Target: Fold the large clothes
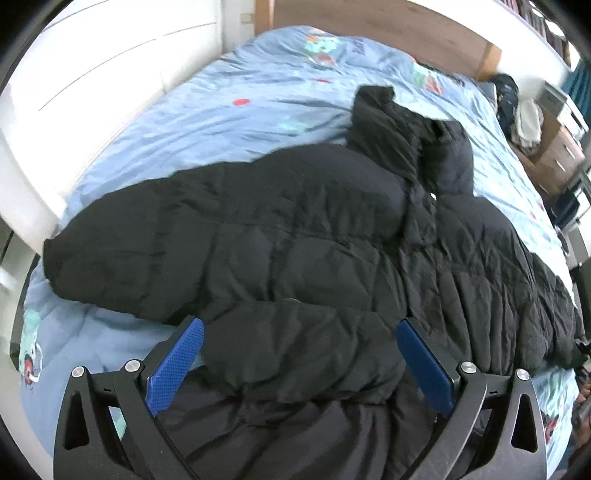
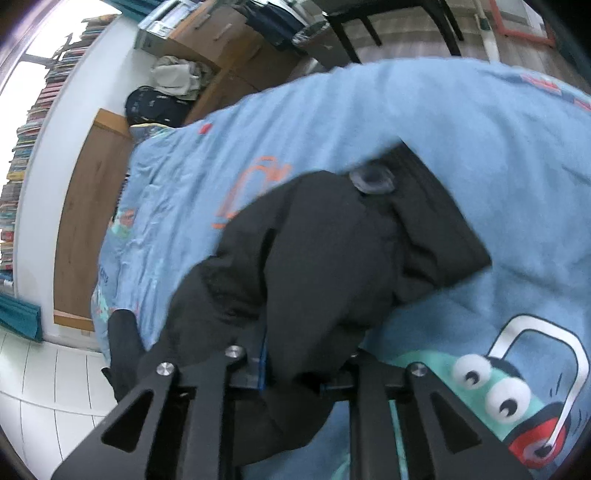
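A big black puffer jacket lies spread across a light blue printed duvet on a bed. In the left wrist view my left gripper hangs open just above it, blue pads wide apart, with a folded-in sleeve lying between and below them. In the right wrist view my right gripper is shut on a bunched part of the jacket. The black cloth covers its fingertips and drapes away toward the cuff.
A wooden headboard and white wardrobe doors border the bed. A wooden dresser with heaped clothes, a dark bag, a black chair and bookshelves stand beyond the bed.
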Tool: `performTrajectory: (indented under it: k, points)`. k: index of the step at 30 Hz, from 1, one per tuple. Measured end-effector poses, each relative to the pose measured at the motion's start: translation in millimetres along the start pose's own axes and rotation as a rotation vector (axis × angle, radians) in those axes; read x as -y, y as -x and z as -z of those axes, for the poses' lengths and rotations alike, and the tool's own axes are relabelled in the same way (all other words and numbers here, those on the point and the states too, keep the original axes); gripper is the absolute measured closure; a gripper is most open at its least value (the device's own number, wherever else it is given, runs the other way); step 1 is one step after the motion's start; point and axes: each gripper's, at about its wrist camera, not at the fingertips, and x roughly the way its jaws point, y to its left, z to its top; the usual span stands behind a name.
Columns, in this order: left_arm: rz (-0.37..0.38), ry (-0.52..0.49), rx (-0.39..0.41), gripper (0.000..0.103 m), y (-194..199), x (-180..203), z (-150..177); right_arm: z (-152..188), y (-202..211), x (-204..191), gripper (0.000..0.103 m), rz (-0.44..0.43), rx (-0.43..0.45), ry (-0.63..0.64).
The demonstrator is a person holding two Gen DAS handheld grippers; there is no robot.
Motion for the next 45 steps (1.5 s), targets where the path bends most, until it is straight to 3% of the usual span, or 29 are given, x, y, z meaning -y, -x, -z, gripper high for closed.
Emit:
performTrajectory:
  k: [7, 14, 21, 28, 35, 38, 45]
  points:
    - [0.020, 0.055, 0.018, 0.001, 19, -31, -9, 4, 24, -74, 0.089, -0.025, 0.021, 0.150]
    - [-0.003, 0.078, 0.075, 0.001, 43, -66, -20, 37, 51, -162, 0.089, -0.088, 0.025, 0.335]
    - [0.006, 0.092, 0.062, 0.001, 59, -108, -26, 110, 57, -258, 0.089, -0.195, -0.039, 0.541]
    - [-0.006, 0.135, 0.081, 0.001, 78, -154, -21, 211, 48, -324, 0.089, -0.258, -0.155, 0.749]
    - [-0.048, 0.180, 0.086, 0.001, 81, -195, -8, 311, 27, -338, 0.089, -0.247, -0.286, 0.907]
    - [-0.066, 0.195, 0.088, 0.001, 81, -206, -4, 339, 22, -332, 0.089, -0.233, -0.328, 0.961]
    - [-0.069, 0.217, 0.084, 0.001, 79, -220, 3, 411, 6, -315, 0.089, -0.139, -0.405, 1.147]
